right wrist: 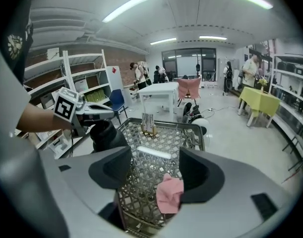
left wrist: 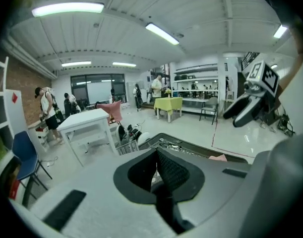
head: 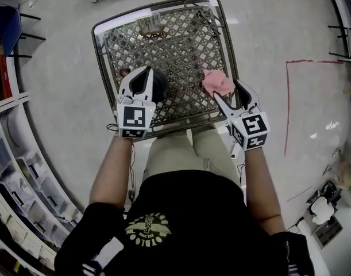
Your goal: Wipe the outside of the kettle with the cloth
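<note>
A black kettle [head: 159, 86] [right wrist: 104, 133] stands at the left edge of a metal lattice table [head: 181, 45]. My left gripper [head: 142, 76] [left wrist: 158, 167] reaches over its top with jaws closed, apparently on its handle; the handle itself is hidden. A pink cloth [head: 216, 83] [right wrist: 169, 192] lies crumpled on the lattice at the right. My right gripper [head: 230, 94] [right wrist: 156, 170] hovers just behind it with jaws wide apart, the cloth lying free close to the right jaw. The left gripper view shows the right gripper [left wrist: 240, 110] and a corner of the cloth [left wrist: 218, 157].
A small wooden card holder [head: 149, 25] [right wrist: 147, 125] and a metal clutter piece [head: 207, 19] sit at the table's far edge, a white strip [right wrist: 152, 152] mid-table. Shelves [head: 14, 171] curve along the left. Red tape [head: 287, 108] marks the floor at right. People stand far off.
</note>
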Available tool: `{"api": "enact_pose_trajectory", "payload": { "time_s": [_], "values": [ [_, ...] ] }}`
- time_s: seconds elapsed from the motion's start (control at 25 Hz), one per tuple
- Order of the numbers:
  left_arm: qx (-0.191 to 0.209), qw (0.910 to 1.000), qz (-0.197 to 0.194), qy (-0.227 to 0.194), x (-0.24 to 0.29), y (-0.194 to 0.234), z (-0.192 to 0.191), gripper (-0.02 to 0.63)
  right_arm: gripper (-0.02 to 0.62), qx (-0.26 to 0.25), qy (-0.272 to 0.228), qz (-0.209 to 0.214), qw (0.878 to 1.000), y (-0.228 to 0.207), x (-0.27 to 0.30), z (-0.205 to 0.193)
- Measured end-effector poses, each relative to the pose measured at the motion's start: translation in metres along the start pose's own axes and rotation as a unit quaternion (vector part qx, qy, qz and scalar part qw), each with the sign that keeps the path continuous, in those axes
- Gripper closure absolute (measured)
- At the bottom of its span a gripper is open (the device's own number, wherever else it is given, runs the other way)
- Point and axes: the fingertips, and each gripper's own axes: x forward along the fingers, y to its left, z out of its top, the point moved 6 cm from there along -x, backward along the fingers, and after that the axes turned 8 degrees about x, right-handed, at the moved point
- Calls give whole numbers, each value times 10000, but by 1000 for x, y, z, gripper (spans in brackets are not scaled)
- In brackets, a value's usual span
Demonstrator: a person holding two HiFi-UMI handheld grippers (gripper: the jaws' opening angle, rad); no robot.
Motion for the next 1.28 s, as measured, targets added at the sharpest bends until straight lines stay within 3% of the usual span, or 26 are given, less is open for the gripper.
{"api": "enact_pose_trajectory", "payload": {
  "time_s": [0.16, 0.44, 0.76, 1.08, 1.28],
  "values": [
    [-210, 9997, -103, -108, -4, 5, -1, 597, 328, 6, 362, -18, 9993, -17, 20, -26],
    [3, 9992, -147, 370, 4, 1, -3, 597, 327, -165, 1025, 111, 9945, -48, 61, -74],
    [88, 9986, -50, 513, 7, 1, -4, 597, 325, -229, 1760, 249, 9838, -75, 108, -121],
    [227, 9976, -21, 657, 11, 0, -7, 597, 324, -407, 2321, 328, 9713, -85, 138, -153],
    [249, 9971, 0, 717, 15, -3, -11, 597, 325, -491, 2412, 77, 9692, -93, 145, -165]
  ]
}}
